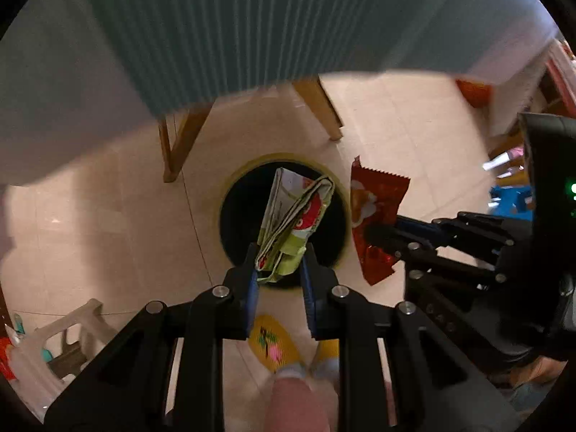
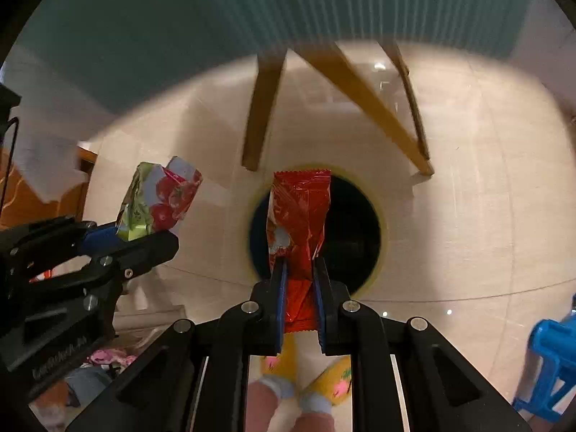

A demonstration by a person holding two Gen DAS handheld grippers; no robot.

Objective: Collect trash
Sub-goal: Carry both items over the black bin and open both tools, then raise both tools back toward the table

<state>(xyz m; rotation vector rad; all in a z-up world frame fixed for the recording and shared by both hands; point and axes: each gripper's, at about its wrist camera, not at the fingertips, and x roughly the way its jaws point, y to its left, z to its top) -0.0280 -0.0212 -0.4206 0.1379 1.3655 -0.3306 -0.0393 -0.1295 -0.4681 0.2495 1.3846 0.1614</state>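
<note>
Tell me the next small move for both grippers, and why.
Probably open both and let go. The left gripper holds the flattened carton and the right gripper the red wrapper, each hanging over the trash bin mouth on the floor.

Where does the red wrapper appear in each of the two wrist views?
Left wrist view: the red wrapper is right of centre, held by the right gripper.
Right wrist view: the red wrapper is at the centre, between that gripper's fingers.
Shared landmark: the round bin on the floor.

Home: tiled floor [image 2: 468,216], slippers [image 2: 334,381]
</note>
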